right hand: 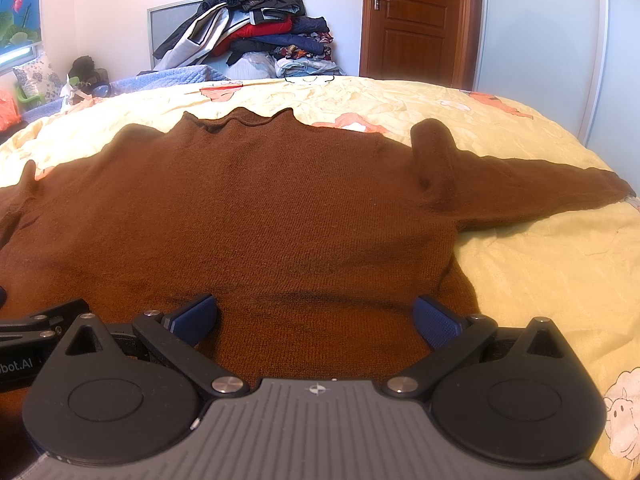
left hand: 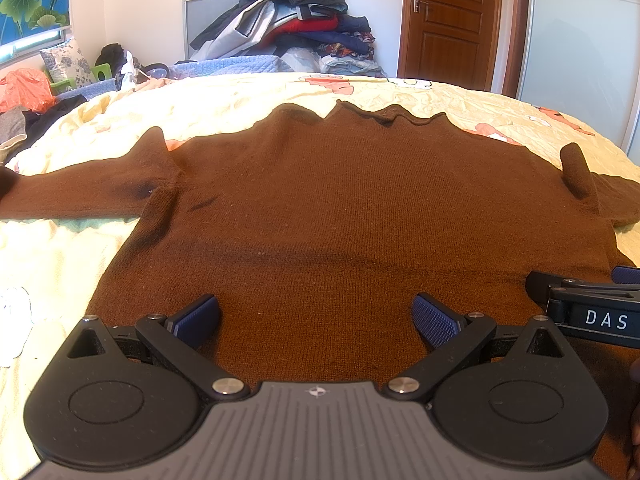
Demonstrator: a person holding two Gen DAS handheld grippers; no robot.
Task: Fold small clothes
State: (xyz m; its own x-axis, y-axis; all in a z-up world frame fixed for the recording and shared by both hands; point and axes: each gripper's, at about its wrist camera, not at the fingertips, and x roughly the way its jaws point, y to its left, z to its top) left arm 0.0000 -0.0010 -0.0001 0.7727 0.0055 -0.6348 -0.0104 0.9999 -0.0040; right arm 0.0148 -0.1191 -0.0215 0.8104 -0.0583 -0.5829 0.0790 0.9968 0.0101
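Brown sweater [left hand: 340, 208] spread flat on bed [left hand: 60, 264], collar toward far edge, hem at near edge, sleeves out sideways. Left tool [left hand: 316, 320] and right tool [right hand: 316, 320] both wide, empty, over hem. Advise: grip hem corners evenly, lift together, avoid bunching.

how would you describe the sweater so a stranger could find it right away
Look at the bed with the pale yellow cartoon-print cover. Spread flat across it, sleeves out to both sides, lies the brown knit sweater. It is the only laid-out garment; the other clothes sit heaped against the far wall.
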